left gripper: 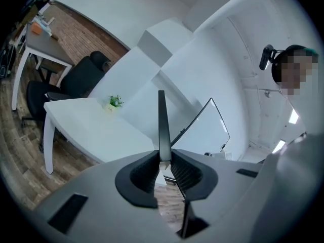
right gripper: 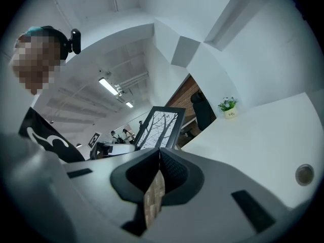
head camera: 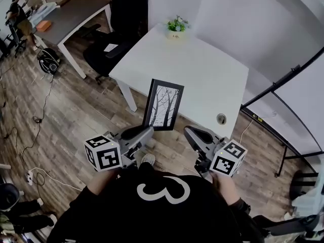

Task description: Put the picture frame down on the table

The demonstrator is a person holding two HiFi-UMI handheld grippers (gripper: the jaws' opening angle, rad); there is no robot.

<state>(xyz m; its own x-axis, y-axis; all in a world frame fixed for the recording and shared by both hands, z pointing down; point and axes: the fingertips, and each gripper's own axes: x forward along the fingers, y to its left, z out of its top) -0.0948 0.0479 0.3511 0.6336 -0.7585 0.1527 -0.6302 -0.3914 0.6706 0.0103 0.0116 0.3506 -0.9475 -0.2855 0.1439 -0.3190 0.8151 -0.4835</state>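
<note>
"Two grippers: what's each holding?"
"By the tabletop's (head camera: 202, 70) near edge I've the frame (head camera: 163, 104) upright, left gripper (head camera: 148, 131) pinched on its lower left edge; right gripper (head camera: 188, 131) closed, empty. I'd carry it further in, lower it flat and slowly, then release."
"Any containers?"
"One pot (head camera: 175, 34) at the far edge, a small plant (head camera: 177, 23) in it."

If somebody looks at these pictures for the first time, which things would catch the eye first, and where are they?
The black picture frame with its print of bare trees stands out first, held upright in the left gripper at the near edge of the white table. Beside it, the right gripper is shut on nothing. A small potted plant sits at the table's far edge.
</note>
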